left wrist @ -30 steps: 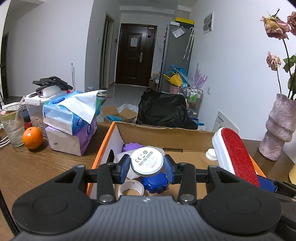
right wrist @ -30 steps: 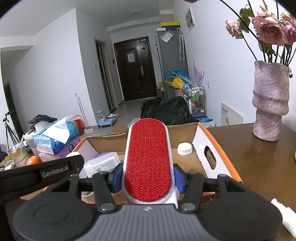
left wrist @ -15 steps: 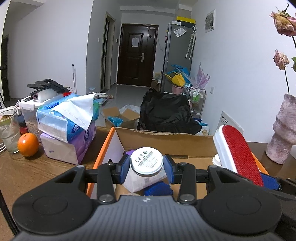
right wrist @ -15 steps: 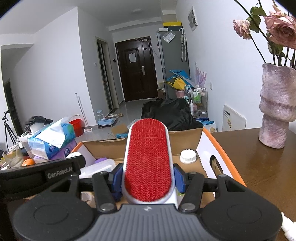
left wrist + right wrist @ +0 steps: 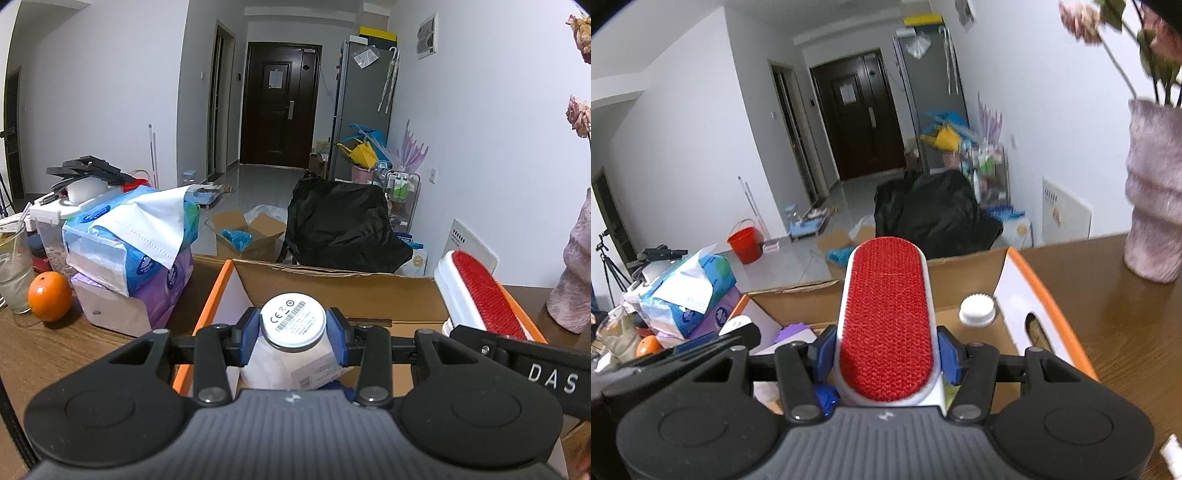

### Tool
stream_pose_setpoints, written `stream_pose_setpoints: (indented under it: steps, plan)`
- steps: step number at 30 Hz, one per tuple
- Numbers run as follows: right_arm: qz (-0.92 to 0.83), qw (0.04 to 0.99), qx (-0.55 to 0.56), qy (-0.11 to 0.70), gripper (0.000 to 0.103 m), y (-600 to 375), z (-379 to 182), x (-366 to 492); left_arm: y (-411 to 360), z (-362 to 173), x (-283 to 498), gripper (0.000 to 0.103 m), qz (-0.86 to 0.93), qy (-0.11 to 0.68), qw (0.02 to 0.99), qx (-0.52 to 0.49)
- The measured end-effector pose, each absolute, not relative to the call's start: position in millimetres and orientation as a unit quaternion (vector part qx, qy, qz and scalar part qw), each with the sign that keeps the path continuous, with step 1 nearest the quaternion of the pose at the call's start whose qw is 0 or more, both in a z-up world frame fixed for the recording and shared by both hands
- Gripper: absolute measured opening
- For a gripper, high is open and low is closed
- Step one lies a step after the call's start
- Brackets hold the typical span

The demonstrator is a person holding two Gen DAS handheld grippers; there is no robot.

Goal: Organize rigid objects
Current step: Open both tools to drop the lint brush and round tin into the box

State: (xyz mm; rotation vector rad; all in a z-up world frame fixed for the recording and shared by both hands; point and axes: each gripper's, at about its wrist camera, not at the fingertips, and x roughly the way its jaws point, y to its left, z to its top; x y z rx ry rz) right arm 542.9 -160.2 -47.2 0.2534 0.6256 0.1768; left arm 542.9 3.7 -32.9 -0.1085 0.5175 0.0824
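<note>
My left gripper (image 5: 292,338) is shut on a round white device (image 5: 292,321) whose labelled bottom faces the camera. It hangs over the near left part of an open cardboard box (image 5: 332,291) with orange flaps. My right gripper (image 5: 886,356) is shut on a white lint brush with a red pad (image 5: 886,317), held lengthwise over the same box (image 5: 960,269). That lint brush (image 5: 480,295) also shows at the right of the left wrist view. A white cap (image 5: 977,309) and a purple item (image 5: 792,330) lie inside the box.
Stacked tissue packs (image 5: 133,236), an orange (image 5: 49,296) and a glass (image 5: 14,273) stand on the wooden table left of the box. A pink vase (image 5: 1154,192) with dried flowers stands on the table to the right. Beyond the table lie floor clutter and a black bag (image 5: 343,229).
Both grippers have moved forward over the box with their objects still held. The box floor items have slipped below the left view. The right view has rolled slightly and blurred.
</note>
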Motion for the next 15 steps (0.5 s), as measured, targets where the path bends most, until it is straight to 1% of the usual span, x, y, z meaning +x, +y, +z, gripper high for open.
stream_pose_setpoints:
  steps: [4,10,12,13,14,15]
  plan:
    - [0.086,0.932,0.134,0.326,0.055,-160,-51,553,4,-34,545,0.041,0.041,0.258,0.964,-0.054]
    - [0.087,0.929,0.137,0.333,0.055,-159,-52,557,2,-34,545,0.041,0.036,0.262,0.963,-0.052]
    - [0.088,0.926,0.141,0.339,0.056,-160,-52,559,3,-34,545,0.044,0.037,0.267,0.962,-0.052]
    - [0.087,0.925,0.144,0.341,0.057,-161,-53,559,4,-34,545,0.052,0.037,0.267,0.962,-0.051]
    - [0.083,0.926,0.148,0.338,0.061,-162,-51,560,4,-34,545,0.062,0.038,0.266,0.962,-0.05]
    - [0.083,0.927,0.151,0.333,0.072,-164,-49,558,4,-33,545,0.07,0.041,0.264,0.962,-0.048]
